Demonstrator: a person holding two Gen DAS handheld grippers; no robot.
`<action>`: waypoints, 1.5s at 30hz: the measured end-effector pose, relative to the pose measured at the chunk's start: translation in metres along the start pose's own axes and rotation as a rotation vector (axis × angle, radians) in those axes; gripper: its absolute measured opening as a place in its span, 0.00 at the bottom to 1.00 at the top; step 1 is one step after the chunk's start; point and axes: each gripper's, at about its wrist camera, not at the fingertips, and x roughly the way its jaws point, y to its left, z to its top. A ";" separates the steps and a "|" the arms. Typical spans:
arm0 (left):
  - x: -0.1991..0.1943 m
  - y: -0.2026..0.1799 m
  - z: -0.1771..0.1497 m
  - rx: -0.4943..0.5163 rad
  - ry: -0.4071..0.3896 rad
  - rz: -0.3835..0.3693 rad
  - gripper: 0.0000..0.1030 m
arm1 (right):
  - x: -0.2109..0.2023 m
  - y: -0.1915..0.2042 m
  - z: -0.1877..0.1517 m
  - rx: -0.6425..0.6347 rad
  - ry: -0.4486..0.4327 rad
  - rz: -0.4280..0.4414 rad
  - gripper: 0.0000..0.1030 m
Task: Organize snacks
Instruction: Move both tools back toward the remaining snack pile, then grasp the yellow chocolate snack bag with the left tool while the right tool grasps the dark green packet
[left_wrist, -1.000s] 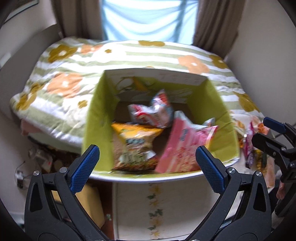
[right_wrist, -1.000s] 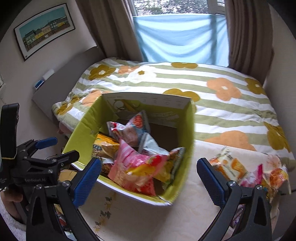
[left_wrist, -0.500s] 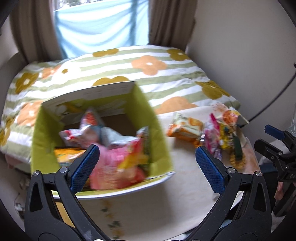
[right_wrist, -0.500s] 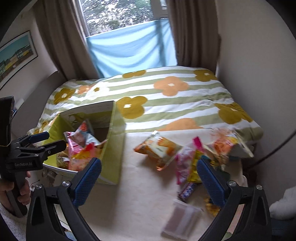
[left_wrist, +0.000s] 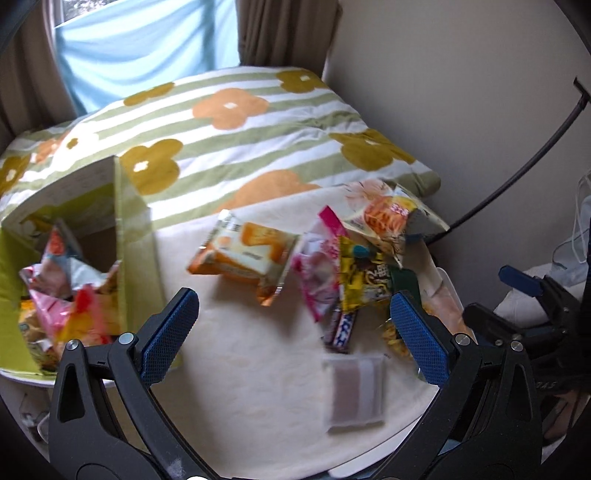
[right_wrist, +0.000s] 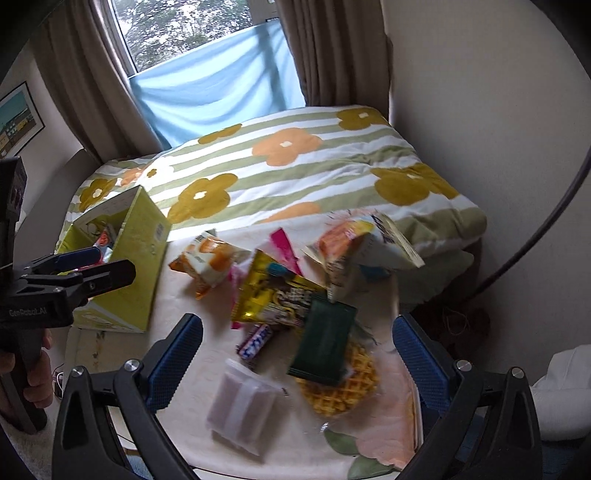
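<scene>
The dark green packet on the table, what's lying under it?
The dark green packet lies tilted over a waffle snack, whose yellow grid shows below and beside it. Its top edge overlaps the yellow packet. Anything else beneath it is covered.

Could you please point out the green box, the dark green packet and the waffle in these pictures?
green box (right_wrist: 142, 258), right wrist view, on its outer side wall.
dark green packet (right_wrist: 325, 341), right wrist view, middle of its face.
waffle (right_wrist: 338, 397), right wrist view, on its exposed grid below the packet.
</scene>
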 end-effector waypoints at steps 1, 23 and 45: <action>0.004 -0.003 0.000 0.004 0.004 0.003 1.00 | 0.005 -0.008 -0.003 0.013 0.009 -0.002 0.99; 0.108 -0.031 0.007 0.127 0.127 -0.048 1.00 | 0.106 -0.026 -0.036 0.149 0.130 -0.046 0.61; 0.156 -0.081 0.014 0.254 0.213 -0.117 1.00 | 0.094 -0.037 -0.036 0.169 0.072 -0.072 0.40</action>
